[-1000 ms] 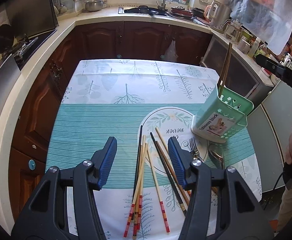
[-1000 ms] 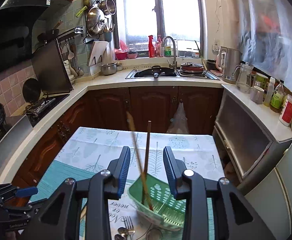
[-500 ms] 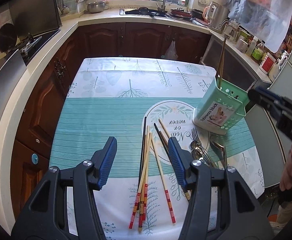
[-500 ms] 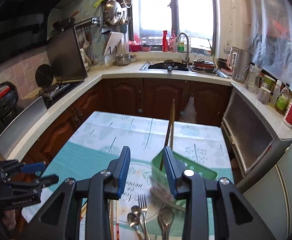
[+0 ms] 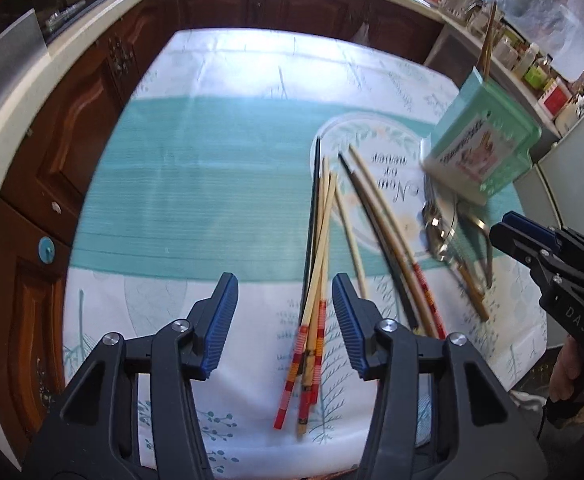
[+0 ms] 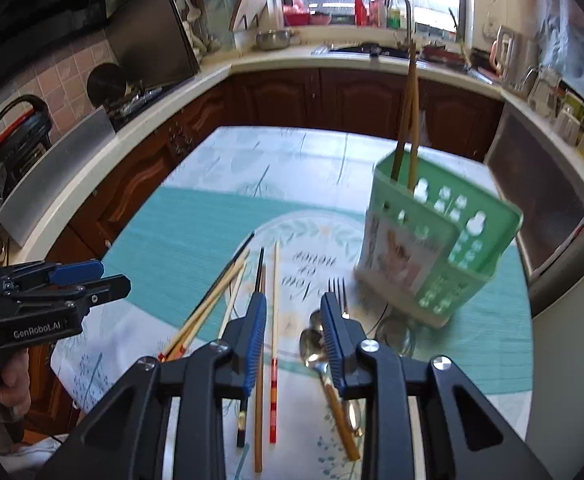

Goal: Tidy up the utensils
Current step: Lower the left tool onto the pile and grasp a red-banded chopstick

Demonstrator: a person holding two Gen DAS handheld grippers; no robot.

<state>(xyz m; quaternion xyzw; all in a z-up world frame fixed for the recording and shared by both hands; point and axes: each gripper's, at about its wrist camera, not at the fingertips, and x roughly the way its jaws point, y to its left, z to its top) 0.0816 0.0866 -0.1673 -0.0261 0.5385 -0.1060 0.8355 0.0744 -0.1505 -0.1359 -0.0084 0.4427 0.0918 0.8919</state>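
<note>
Green plastic utensil holder (image 6: 436,248) stands on the surface (image 5: 196,184), on the far right part of a teal-and-white patterned tablecloth (image 5: 212,200). Two brown chopsticks (image 6: 408,120) stand upright in its rear compartment.

Loose chopsticks (image 5: 316,264) lie on the tablecloth in a fan, tips toward the holder and red-banded ends toward the near edge. To their right, beside the base of the holder, lie a fork (image 6: 338,292) and several spoons (image 6: 314,350); the exact spoon count cannot be told.

Left hand-held gripper (image 5: 284,320): jaws apart, nothing between the pads. It hovers above the near end of the surface, with the red-banded ends of the light chopsticks showing between its fingers.

Right hand-held gripper (image 6: 294,340): jaws apart, nothing clamped. It hovers over the chopsticks and spoons; a light chopstick with a red-banded end (image 6: 275,336) and a dark chopstick (image 6: 258,280) appear between its fingers. In the left wrist view this gripper sits at the right edge, near the spoons.

Both views show motion blur around the holder.
</note>
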